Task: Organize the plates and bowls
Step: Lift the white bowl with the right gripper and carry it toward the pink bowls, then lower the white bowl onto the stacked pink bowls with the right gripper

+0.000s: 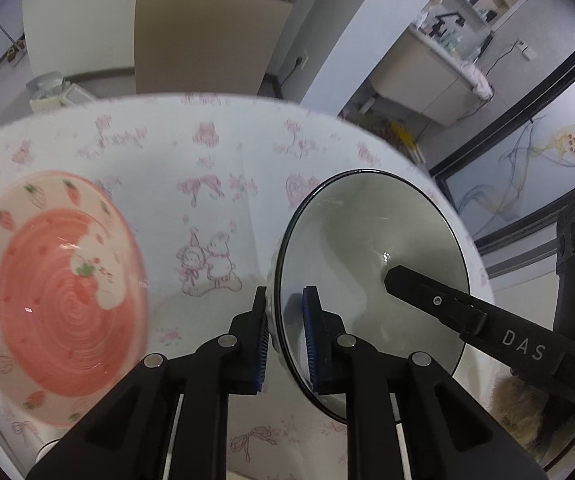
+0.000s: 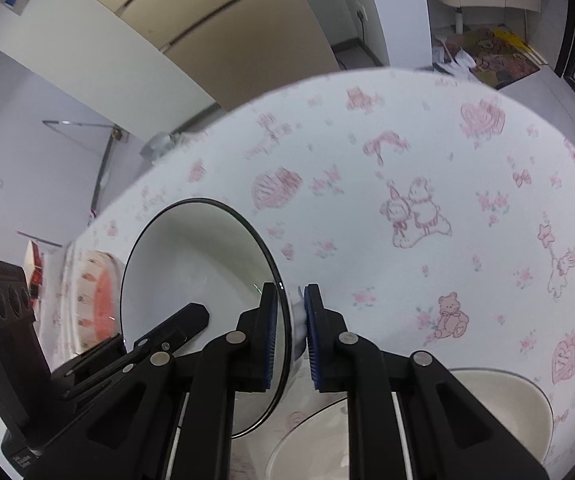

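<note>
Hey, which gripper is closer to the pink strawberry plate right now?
Left. The left gripper grips the black-rimmed white bowl on the rim side facing the strawberry plate; the right gripper clamps the bowl's opposite rim, farther from the plate.

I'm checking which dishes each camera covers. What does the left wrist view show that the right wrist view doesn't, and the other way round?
Only the left wrist view shows the whole strawberry plate on the tablecloth; the right wrist view catches just a sliver of it. Only the right wrist view shows the cream bowl and another white dish at the bottom. Both show the black-rimmed white bowl, tilted on edge, with the left hand-held gripper and the right hand-held gripper each shut on its rim.
</note>
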A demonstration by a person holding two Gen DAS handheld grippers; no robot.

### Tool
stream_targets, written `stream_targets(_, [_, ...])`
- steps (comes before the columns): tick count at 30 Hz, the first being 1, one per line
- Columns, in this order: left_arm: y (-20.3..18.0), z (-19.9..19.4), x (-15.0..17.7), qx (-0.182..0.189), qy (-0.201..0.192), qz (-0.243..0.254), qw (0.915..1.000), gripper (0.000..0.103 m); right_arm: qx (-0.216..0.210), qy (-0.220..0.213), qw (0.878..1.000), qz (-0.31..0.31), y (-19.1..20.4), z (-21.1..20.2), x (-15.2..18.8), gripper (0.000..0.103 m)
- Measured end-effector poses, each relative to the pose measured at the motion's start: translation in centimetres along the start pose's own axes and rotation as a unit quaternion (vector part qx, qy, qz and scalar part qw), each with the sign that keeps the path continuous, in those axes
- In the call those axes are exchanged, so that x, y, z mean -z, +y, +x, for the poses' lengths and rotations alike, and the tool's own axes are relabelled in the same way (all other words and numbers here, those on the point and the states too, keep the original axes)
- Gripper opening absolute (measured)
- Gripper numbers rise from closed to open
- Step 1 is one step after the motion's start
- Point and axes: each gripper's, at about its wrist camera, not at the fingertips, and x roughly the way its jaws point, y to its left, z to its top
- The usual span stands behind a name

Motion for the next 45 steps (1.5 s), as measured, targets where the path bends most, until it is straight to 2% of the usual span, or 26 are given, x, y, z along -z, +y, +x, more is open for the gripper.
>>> stream_targets(5, [-0.4,-4.3,-0.1,0.003,-0.050,0.011,0.9987,0.016,-0.030,-0.046,0.998,-0.030,2.3,-3.2,0.4,0.013])
stream_targets(8, [-0.4,-6.0,0.0,0.012,-0.062,0.011,0.9979,0.016,-0.037,-0.065,0.997,-0.036,3.3,-4.7,0.8,0.013])
stream_targets(13, [-1.1,-8.3,0.6,-0.003,-0.088,0.023,0.9958,0.016,-0.044,-0.077,0.995,-0.040,4.1,-5.9,1.0,0.014])
stream_targets(17, [-1.0,-10.6,1.0,0.012,-0.105,0.022,0.9941,0.016,-0.069,-0.093,0.992,-0.045,4.3,-7.5,1.2,0.016])
stream_targets(19, [-0.8,-12.2,1.4,0.013,-0.125,0.011,0.9921,0.016,-0.082,-0.099,0.991,-0.049,4.6,-8.1,1.4,0.016])
stream_targets(22, [-1.2,-14.3,2.0,-0.005,-0.156,0.020,0.9875,0.016,-0.098,-0.102,0.988,-0.054,5.4,-8.7,1.8,0.016])
stream_targets(27, [-1.7,-17.6,1.5,-0.009,-0.189,0.014,0.9817,0.016,-0.075,-0.137,0.985,-0.071,8.1,-11.4,2.7,0.016])
stream_targets(31, [-0.2,-21.8,0.5,0.003,-0.210,0.004,0.9777,0.016,-0.085,-0.152,0.981,-0.092,11.4,-13.5,3.1,0.016])
stream_targets(35, [1.2,-25.3,0.3,-0.020,-0.231,0.018,0.9727,0.016,-0.094,-0.165,0.976,-0.109,14.7,-14.7,3.4,0.016])
stream_targets(40, [3.8,-27.1,1.2,-0.042,-0.250,0.015,0.9672,0.016,-0.111,-0.169,0.971,-0.129,17.9,-13.6,4.2,0.016])
stream_targets(45, [8.0,-24.9,1.9,-0.023,-0.225,0.008,0.9741,0.016,-0.106,-0.133,0.973,-0.154,18.7,-9.7,5.4,0.016])
